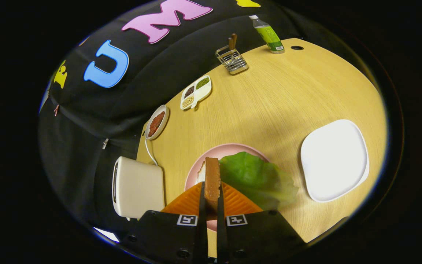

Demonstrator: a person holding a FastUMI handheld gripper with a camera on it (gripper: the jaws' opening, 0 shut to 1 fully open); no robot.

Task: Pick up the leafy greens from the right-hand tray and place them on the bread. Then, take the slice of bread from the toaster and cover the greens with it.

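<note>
A slice of bread (212,179) stands on edge between my fingers, brown crust facing me. My gripper (211,190) is shut on it, above a pink plate (214,152). The leafy greens (256,178) lie spread over that plate, just right of the held slice and partly under it. A pale bit of another slice (201,173) peeks out left of the held one, under the greens. The white toaster (137,187) stands to the left of the plate, near the table's edge, with its cord (148,150) running back.
A white square tray (333,159) lies bare to the right of the plate. Further back are a small oval dish of red filling (156,123), a divided dish of grains (195,91), a wire rack (232,59) and a green bottle (268,35). The table edge runs along the left.
</note>
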